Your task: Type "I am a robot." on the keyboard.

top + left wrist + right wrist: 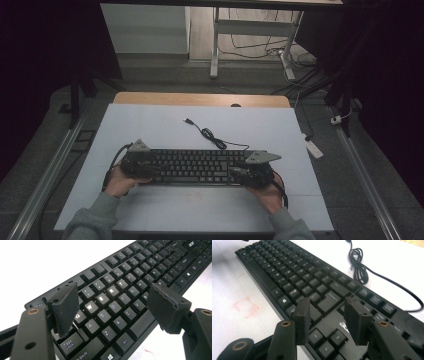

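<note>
We have open white worktop (pixel 160 125) behind the keyboard (pixel 195 166) on the left, and a bare strip in front of it toward the near edge. Behind it on the right, the coiled cable (pixel 210 135) lies across the way. The left gripper (pixel 137 161) and right gripper (pixel 255 169) crowd the keyboard's two ends.

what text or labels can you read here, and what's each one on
"Caps Lock": key on the keyboard, left gripper view.
"Shift": key below it.
"Alt": key beside the space bar.
"Q W E R T", "A S D", "Z X C": letter keys.
"acer": brand mark at the keyboard's far end.
The other key legends, the logo in the right gripper view and everything in the high view are too blurred or too small to read.
</note>
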{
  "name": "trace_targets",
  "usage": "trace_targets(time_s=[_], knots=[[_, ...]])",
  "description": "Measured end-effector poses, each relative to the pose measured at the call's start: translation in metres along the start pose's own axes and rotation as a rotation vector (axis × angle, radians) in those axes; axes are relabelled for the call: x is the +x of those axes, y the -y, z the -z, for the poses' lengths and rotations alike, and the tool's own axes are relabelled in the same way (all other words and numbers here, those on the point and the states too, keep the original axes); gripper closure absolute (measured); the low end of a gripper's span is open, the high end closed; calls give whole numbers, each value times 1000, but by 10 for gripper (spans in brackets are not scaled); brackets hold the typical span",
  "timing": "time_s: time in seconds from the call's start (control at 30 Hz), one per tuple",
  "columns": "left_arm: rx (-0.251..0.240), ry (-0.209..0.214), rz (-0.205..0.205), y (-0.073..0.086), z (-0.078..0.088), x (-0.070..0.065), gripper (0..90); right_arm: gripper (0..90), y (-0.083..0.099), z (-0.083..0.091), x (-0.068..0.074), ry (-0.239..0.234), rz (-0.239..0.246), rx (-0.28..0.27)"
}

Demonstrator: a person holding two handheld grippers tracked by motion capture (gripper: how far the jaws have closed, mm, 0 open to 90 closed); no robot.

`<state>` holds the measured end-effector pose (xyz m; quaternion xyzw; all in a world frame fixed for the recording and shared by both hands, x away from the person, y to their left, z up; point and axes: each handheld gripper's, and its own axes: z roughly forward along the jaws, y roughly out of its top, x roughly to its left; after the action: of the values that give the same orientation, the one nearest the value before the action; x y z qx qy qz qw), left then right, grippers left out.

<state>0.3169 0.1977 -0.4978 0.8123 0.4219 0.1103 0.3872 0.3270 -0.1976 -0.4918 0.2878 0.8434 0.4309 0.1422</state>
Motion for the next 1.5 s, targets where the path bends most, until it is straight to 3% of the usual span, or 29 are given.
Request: trace_targets(time_s=[0.4, 0.53, 0.73, 0.87, 1.5], knots=[[-21, -29, 15, 1, 2, 5, 323, 562, 5, 1, 0, 2, 2, 3], [-34, -33, 4, 0, 0, 4, 438, 560, 5, 1, -1, -3, -1, 3], [-47, 4, -27, -6, -8, -1, 731, 558, 5, 1, -1, 0, 1, 1], [-39, 14, -40, -8, -14, -4, 880, 556, 6, 1, -1, -1, 2, 3], [46, 14, -93, -17, -48, -17, 891, 550, 7, 0, -2, -1, 4, 16]])
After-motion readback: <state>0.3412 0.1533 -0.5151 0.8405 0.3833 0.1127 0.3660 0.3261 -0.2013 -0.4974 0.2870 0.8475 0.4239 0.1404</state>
